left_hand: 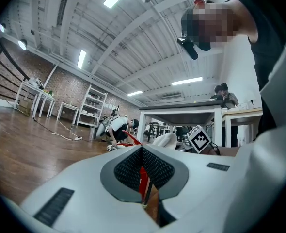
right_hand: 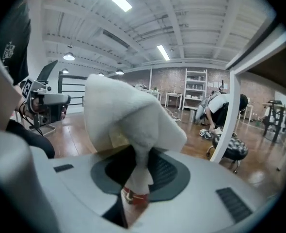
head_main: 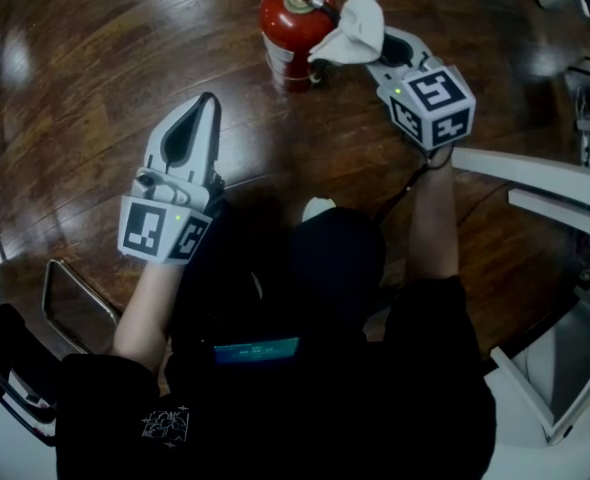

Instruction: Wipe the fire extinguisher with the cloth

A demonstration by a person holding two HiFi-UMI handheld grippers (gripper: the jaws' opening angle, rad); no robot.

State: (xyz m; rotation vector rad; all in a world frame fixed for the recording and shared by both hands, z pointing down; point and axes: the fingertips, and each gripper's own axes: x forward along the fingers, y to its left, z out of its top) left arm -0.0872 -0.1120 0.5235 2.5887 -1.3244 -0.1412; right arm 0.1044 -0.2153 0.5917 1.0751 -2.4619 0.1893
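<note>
Here right tongs (head_main: 383, 56) pinch the cloth (head_main: 355, 23) (beside the fire extinguisher (head_main: 287, 30)); left tongs (head_main: 209, 104) pressed together.

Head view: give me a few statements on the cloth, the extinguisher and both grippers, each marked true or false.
1. The right gripper is shut on the cloth. True.
2. The left gripper also grips the cloth. False: its jaws are together on nothing, apart from the cloth.
3. The extinguisher lies on its side. False: it stands upright on the floor.
4. The cloth is white. True.
</note>
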